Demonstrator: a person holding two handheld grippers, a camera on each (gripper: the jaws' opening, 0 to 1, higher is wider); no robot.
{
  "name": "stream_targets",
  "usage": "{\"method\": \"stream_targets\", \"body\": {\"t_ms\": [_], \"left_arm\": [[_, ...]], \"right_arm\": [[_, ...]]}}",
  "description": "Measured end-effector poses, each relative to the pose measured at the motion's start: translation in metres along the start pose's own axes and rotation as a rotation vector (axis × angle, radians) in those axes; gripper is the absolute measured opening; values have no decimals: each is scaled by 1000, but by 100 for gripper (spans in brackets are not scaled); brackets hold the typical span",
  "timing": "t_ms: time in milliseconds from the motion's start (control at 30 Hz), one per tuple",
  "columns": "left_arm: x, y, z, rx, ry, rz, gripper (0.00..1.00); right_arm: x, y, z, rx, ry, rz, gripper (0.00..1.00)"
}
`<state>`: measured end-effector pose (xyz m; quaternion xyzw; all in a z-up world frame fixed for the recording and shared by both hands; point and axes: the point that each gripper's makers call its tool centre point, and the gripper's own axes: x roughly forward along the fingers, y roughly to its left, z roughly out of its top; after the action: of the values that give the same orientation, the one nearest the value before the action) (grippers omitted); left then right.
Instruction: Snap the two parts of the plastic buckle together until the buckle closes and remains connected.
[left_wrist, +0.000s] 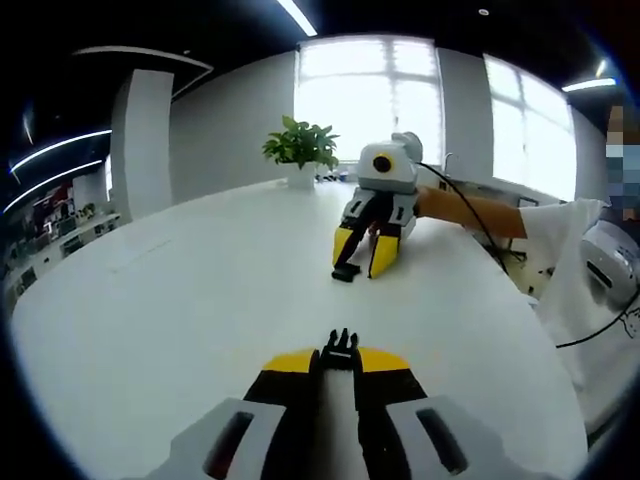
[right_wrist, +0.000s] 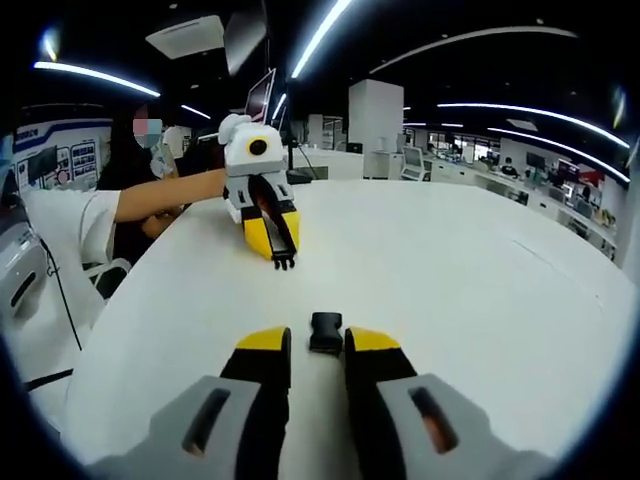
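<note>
The left gripper (left_wrist: 339, 359) clamps the pronged buckle half (left_wrist: 340, 349) between its yellow tips. Across the white table (left_wrist: 200, 290), the right gripper (right_wrist: 317, 343) stands slightly open, its tips flanking the socket buckle half (right_wrist: 325, 331) on the tabletop. A potted plant (left_wrist: 300, 150) stands beyond it.

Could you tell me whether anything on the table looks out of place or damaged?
Nothing stands out. The left gripper holds the pronged buckle part at its jaw tips; the socket part lies on the white table between the open jaws of the right gripper. Both look intact, still apart.
</note>
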<state>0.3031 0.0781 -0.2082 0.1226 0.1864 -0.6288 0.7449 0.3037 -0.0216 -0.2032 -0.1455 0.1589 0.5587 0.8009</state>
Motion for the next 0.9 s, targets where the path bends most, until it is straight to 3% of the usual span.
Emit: {"method": "stream_targets", "body": {"t_ms": [167, 400, 700, 900], "left_arm": [[2, 4, 7, -4, -24, 21, 12], [8, 8, 13, -6, -31, 30, 12], [19, 10, 31, 19, -67, 40, 12], [33, 20, 34, 62, -30, 67, 12]], "right_arm": [[-1, -4, 1, 4, -8, -17, 13], [-5, -14, 2, 16, -35, -53, 13], [-9, -18, 4, -6, -38, -13, 13], [-4, -29, 5, -5, -49, -10, 13]]}}
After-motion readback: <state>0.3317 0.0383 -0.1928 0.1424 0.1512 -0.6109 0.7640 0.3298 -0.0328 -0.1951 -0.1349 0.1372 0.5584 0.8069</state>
